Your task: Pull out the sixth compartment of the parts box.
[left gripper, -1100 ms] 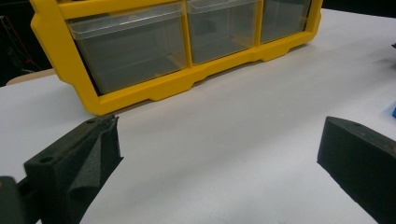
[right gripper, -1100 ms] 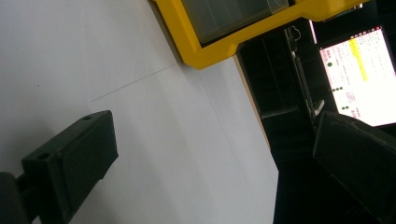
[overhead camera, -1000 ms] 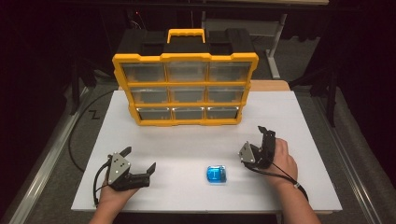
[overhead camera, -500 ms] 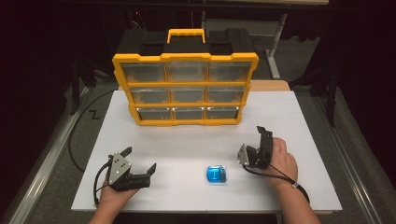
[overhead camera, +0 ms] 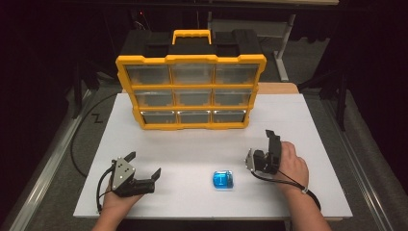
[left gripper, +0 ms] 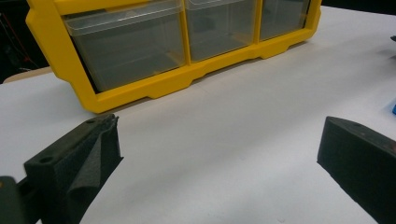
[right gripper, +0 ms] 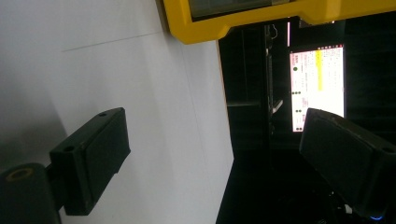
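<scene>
High view: blue box [overhead camera: 223, 180] lies on the near table [overhead camera: 308, 125], between left gripper [overhead camera: 144, 168], released, and right gripper [overhead camera: 262, 147], whose empty jaws have just been closing slightly. Left gripper view: yellow organizer [left gripper: 154, 86] ahead. Right gripper view: jaws apart, nothing grasped; pickup not begun.

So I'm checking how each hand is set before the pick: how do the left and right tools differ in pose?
The left tool lies flat, its jaws level with the white table, while the right tool is rolled on its side, one jaw above the other. The left stands farther from the small blue translucent box; the right sits closer. Both are open, empty, and face the yellow drawer organizer.
</scene>
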`<state>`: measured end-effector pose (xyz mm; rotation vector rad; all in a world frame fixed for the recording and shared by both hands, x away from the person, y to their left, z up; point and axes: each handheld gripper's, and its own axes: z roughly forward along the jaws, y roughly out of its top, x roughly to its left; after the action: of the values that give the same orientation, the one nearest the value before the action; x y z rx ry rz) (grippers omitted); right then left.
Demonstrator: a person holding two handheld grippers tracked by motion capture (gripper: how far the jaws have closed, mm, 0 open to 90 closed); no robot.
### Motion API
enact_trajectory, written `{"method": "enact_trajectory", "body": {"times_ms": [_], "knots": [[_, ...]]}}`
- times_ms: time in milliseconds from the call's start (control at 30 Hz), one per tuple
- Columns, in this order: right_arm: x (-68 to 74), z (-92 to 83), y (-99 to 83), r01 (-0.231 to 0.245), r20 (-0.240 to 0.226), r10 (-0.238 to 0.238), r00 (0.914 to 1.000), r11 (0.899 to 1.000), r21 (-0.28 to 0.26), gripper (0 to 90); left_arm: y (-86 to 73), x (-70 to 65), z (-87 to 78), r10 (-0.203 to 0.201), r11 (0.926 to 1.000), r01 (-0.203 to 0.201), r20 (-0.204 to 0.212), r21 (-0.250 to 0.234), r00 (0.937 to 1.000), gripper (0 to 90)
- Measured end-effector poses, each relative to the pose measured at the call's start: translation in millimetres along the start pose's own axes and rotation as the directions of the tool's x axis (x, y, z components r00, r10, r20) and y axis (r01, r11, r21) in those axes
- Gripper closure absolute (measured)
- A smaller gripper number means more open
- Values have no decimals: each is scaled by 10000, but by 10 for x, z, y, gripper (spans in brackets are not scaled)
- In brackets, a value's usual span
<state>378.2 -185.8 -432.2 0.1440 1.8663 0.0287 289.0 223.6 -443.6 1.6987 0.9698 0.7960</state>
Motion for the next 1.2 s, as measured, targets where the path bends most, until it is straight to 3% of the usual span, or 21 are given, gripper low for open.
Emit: {"method": "enact_trajectory", "body": {"times_ms": [400, 667, 1000, 1200], "knots": [[39, -16, 23, 279, 43, -279, 9996, 9996, 47, 257, 2, -2, 0, -96, 10000, 96, -1, 14, 10000, 3], [34, -57, 55, 535, 463, -530, 9975, 9985, -114, 404, -9, -3, 1, 90, 9999, -91, -158, -104, 9998, 3], [61, -56, 140, 536, 724, -517, 9960, 9983, -248, 436, -12, 8, -4, 118, 9998, -121, -185, -151, 9998, 3], [16, -78, 246, 471, 627, -454, 9970, 9985, -266, 463, -19, 16, 2, -29, 9997, 29, -17, -254, 10000, 6]]}}
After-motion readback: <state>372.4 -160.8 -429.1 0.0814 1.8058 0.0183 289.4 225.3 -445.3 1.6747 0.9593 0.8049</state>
